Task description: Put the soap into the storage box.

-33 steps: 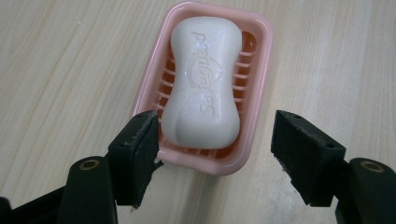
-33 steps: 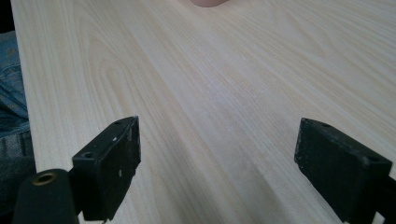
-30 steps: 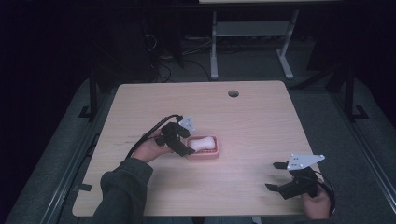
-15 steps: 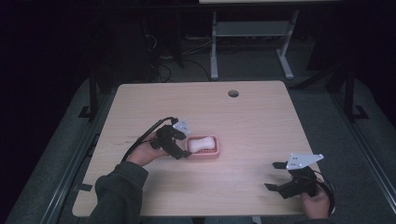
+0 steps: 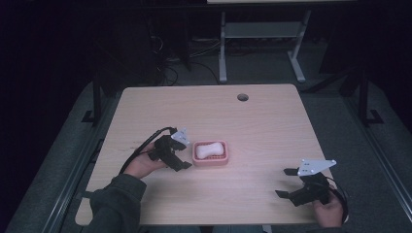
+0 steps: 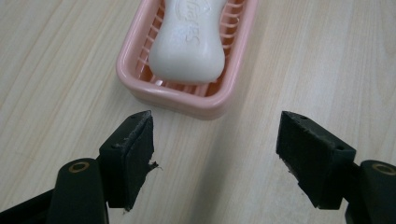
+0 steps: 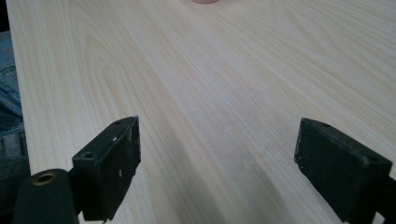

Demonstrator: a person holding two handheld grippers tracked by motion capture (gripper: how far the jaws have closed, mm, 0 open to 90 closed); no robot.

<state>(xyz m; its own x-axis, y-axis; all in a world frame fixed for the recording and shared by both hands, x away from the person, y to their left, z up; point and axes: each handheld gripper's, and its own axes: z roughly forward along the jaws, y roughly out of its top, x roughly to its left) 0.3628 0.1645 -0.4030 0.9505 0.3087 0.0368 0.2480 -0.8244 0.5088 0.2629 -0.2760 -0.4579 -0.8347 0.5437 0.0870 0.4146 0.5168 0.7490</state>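
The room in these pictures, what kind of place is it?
Probably a lab or workshop for recording tasks, not a home: a bare wooden table with a cable hole, another desk frame behind, loose cables on the dark floor.

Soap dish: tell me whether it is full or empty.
Full: a white soap bar lies inside the pink soap dish, in front of the open left gripper.
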